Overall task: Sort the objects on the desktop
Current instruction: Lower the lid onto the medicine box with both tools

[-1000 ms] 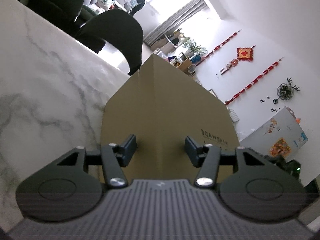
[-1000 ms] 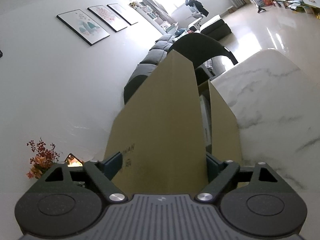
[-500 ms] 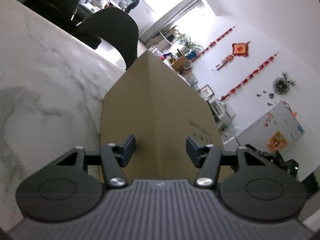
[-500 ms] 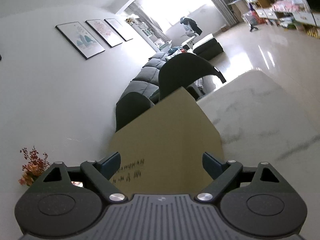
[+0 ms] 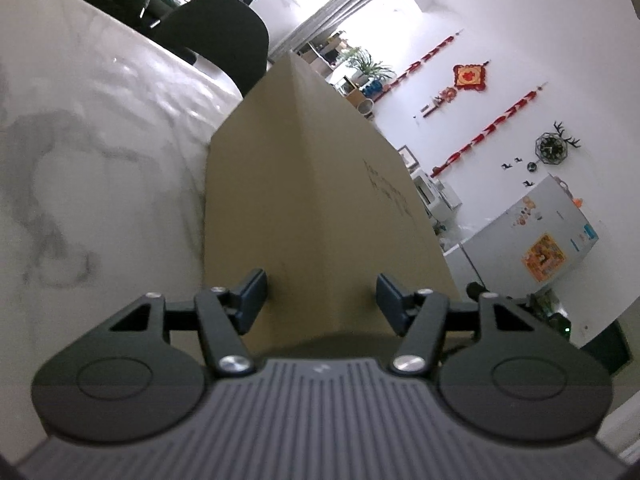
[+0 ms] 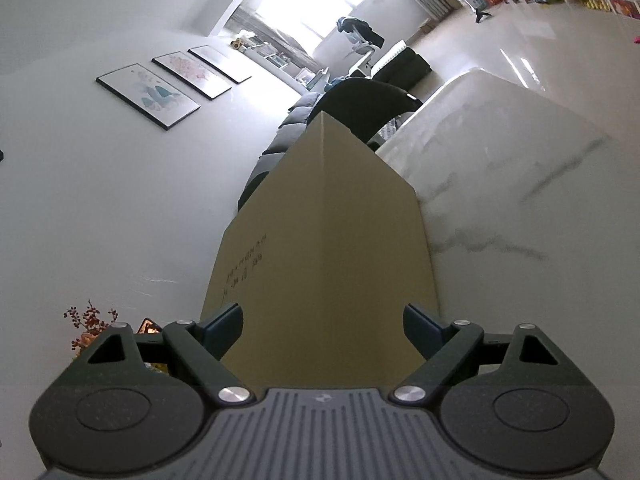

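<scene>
White marble table in a bright living room, dark chair at far edge, framed pictures on wall. Brown cardboard box stood on table, corner edge facing left gripper; jaws opening, box corner between them, pads not pressing. Right gripper spread wide around another box corner, pads clear of cardboard.

A home living and dining room, marble-look surface with dark chairs, grey sofa, framed prints, red knot hanging, fridge, probably shelves by the bright window
</scene>
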